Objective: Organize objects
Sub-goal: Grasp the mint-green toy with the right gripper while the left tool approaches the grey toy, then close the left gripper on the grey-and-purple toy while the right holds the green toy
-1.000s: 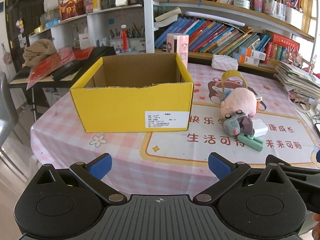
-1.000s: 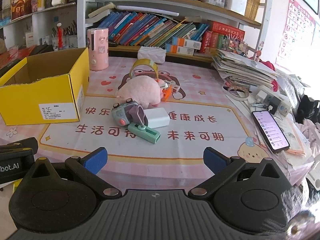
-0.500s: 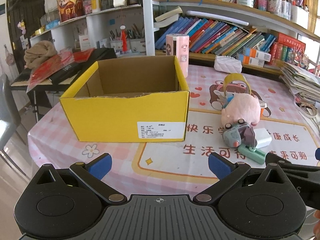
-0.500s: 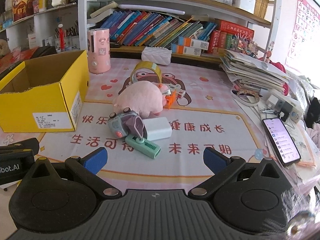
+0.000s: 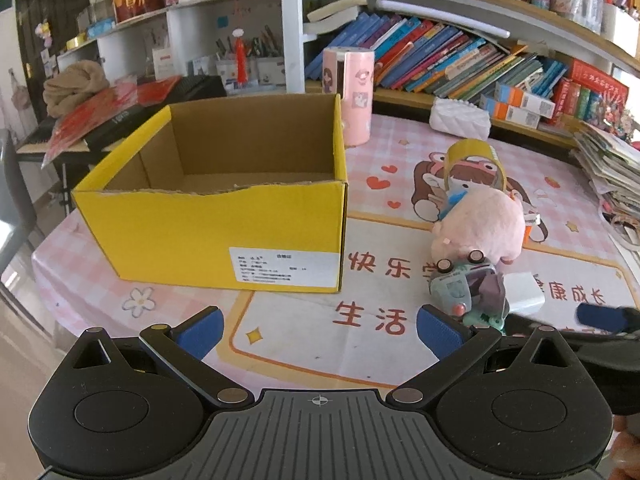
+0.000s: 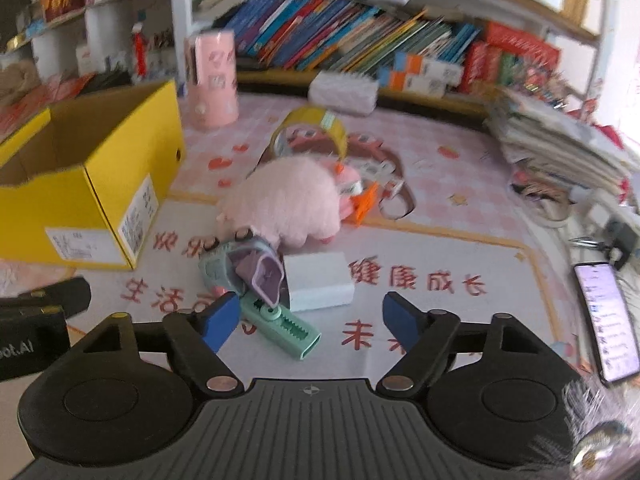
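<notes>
Item: my right claw [image 6: 308, 318]. Jaws apart and just now narrowing, nothing pinched; the green clip-like tool [image 6: 286, 326] lies below, its upper end hidden behind my left blue pad [image 6: 218, 320].

Item: my left claw [image 5: 318, 330]. Spread wide, empty, over bare tablecloth [image 5: 304, 344].

Item: yellow cardboard box [image 5: 224, 216]. Open-topped, at the table's left; the near wall hides most of its floor.

Item: pile of loose objects, right of the box, well apart from it. Pink plush toy [image 6: 288, 200] at the back; grey-green toy with a purple flap [image 6: 240, 268] against its front; white block [image 6: 318, 280] touching that toy's right side. An orange piece [image 6: 366, 202] and some small bits behind the plush are blurred beyond telling.

Item: yellow tape roll [image 5: 474, 158], upright behind the plush, its lower part hidden.

Item: phone [image 6: 606, 316], lit, at the right table edge, partly cut off by fisheye distortion.

Item: pink cylinder [image 5: 348, 94], its base hidden behind the box's far corner.
</notes>
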A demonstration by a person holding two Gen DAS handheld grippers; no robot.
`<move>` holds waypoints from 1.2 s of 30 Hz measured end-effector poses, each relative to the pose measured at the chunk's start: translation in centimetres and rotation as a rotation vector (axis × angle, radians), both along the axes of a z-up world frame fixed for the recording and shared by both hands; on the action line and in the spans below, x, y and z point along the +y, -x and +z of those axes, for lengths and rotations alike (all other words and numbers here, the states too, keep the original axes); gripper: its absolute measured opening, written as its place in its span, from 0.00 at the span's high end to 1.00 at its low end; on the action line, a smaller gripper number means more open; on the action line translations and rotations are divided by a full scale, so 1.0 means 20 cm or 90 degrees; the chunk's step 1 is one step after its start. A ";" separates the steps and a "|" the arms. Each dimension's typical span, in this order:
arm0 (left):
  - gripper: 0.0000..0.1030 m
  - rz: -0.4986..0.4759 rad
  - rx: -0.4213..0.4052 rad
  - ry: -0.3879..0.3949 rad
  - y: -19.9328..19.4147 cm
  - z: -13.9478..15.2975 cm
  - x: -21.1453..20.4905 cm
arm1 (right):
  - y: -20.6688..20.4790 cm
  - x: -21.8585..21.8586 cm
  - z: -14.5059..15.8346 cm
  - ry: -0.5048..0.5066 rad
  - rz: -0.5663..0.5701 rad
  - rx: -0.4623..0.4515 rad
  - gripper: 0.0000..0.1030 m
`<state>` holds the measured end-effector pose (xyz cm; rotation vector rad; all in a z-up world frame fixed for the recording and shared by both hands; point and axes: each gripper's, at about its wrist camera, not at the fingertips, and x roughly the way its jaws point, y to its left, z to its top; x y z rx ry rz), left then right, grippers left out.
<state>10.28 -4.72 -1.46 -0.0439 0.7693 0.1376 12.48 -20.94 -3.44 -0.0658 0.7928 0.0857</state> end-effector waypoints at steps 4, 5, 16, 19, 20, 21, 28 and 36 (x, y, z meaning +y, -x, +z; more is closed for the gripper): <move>0.00 0.023 0.004 0.000 -0.02 -0.01 0.00 | -0.09 0.00 -0.07 -0.005 0.034 0.039 0.35; 0.00 0.030 0.004 0.000 -0.02 -0.01 0.00 | -0.11 0.01 -0.09 -0.004 0.046 0.045 0.35; 0.00 0.057 0.001 0.033 -0.04 -0.02 -0.03 | -0.21 0.03 -0.19 -0.002 0.166 0.085 0.72; 0.00 0.033 0.000 0.039 -0.06 -0.02 -0.09 | -0.19 -0.02 -0.18 -0.005 0.180 0.089 0.78; 0.00 0.027 -0.002 0.040 -0.07 -0.02 -0.10 | -0.19 -0.05 -0.17 -0.015 0.179 0.093 0.78; 0.00 0.022 -0.004 0.040 -0.07 -0.02 -0.13 | -0.18 -0.08 -0.16 -0.018 0.175 0.093 0.78; 0.00 -0.027 -0.003 0.061 -0.15 -0.05 -0.27 | -0.14 -0.26 -0.09 -0.006 0.118 0.060 0.78; 0.01 -0.075 0.006 0.052 -0.20 -0.07 -0.40 | -0.14 -0.47 -0.04 -0.034 0.020 0.030 0.78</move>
